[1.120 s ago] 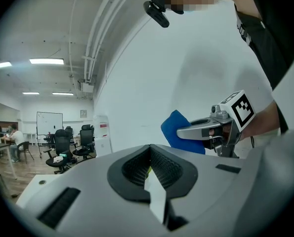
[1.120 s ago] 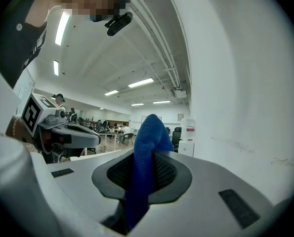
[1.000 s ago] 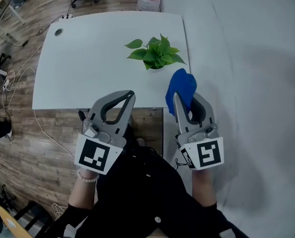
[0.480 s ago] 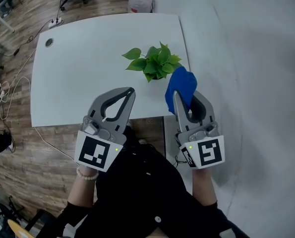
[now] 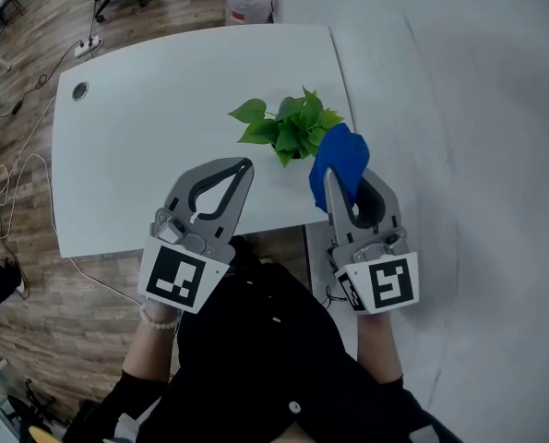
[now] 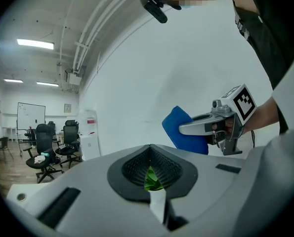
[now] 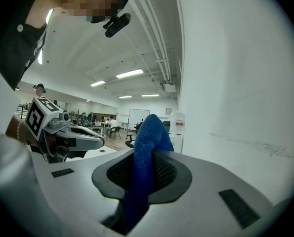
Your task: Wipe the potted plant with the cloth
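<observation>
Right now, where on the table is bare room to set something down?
Free: the wide left part of the table, between the grommet hole and the potted plant, and the far strip behind the plant. Crowded: the right edge, where the plant, blue cloth and right gripper sit close together.

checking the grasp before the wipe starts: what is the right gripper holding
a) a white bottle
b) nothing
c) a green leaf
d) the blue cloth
d: the blue cloth is pinched between the jaws of the right gripper and sticks up above them.
</observation>
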Tool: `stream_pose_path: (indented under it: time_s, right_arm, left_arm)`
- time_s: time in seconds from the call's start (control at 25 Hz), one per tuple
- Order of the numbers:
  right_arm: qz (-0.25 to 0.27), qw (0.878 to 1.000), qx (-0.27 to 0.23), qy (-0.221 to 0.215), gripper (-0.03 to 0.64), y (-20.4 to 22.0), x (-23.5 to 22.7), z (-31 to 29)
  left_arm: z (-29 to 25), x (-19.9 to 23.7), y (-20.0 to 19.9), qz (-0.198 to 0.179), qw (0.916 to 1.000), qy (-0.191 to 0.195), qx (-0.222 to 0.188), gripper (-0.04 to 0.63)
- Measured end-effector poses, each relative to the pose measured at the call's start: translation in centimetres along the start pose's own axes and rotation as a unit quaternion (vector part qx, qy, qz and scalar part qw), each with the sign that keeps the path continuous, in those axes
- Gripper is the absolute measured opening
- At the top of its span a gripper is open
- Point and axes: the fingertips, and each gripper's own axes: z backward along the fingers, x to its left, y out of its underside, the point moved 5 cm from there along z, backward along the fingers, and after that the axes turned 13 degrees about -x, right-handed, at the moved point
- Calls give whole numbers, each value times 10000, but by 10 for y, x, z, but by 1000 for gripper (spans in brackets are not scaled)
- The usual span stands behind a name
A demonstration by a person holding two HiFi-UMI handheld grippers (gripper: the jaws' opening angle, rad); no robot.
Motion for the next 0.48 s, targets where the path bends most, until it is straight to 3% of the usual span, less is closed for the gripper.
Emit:
stream_pose_path:
  time_s: [0.48]
  right_arm:
    - [38,9995,235,211,89,10,11,-28]
  left_arm:
    - [-5,30,21,296,9989,355,-11,14]
